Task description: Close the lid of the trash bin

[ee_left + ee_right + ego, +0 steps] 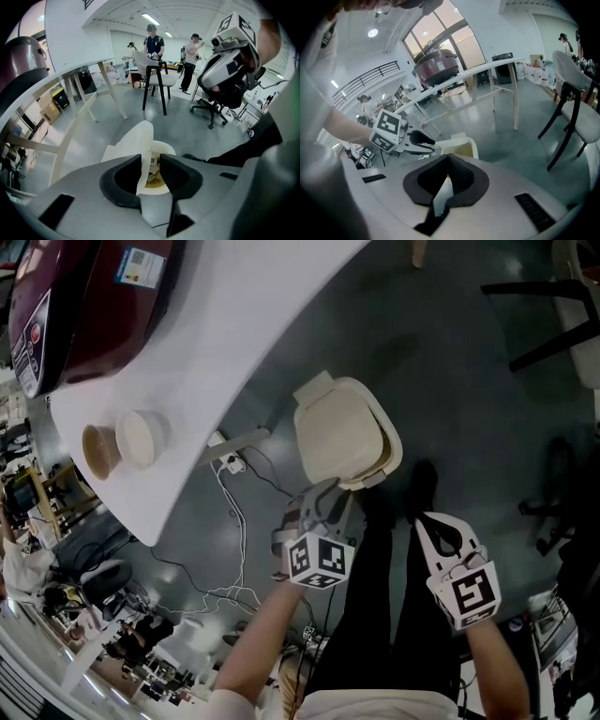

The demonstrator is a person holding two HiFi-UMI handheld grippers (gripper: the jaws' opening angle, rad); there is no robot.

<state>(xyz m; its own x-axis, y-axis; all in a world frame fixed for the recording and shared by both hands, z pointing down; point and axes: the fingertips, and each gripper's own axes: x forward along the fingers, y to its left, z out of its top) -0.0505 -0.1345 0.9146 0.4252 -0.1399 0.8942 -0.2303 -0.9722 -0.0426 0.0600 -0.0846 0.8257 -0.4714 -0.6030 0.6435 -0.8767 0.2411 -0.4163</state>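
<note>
The cream trash bin (382, 454) stands on the grey floor beside the white table, its lid (339, 427) raised. In the left gripper view the lid (146, 140) stands on edge between the jaws, and rubbish shows in the bin's mouth (157, 177). My left gripper (326, 495) (150, 159) straddles the lid's edge. Its dark pads do not both press: a gap shows on the right side. My right gripper (433, 524) (449, 157) hangs to the right of the bin, pads together, holding nothing. The right gripper view also shows the left gripper (415, 139) at the bin (461, 147).
The white table (234, 324) carries a dark-red cooker (84, 296) and two small bowls (141, 437). Cables (230, 521) trail on the floor left of the bin. The person's black-trousered legs (375, 615) are below it. A black-legged chair (157, 79), an office chair (213, 108) and people stand farther off.
</note>
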